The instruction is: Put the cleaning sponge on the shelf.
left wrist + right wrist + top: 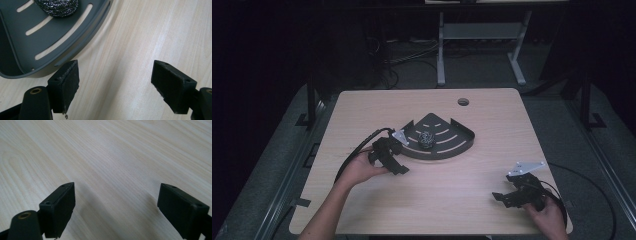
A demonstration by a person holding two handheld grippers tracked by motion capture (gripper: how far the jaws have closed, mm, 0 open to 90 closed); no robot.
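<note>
Grey tray (460, 145), one steel scourer (426, 139)

Both the left gripper (398, 161) and the right gripper (505, 197) are black two-jaw tools, each topped by a grey three-cornered plate (525, 168) and trailing a black cable (357, 150) from the hand end. Seen along the jaws, each flat rectangular pad (70, 83) is matte black with worn, flecked edges and small screw holes in its outer face, and a round black post with a brass-coloured insert (35, 90) stands just behind the left-hand pad. The forearms (328, 212) are bare, with no sleeve or glove.
</note>
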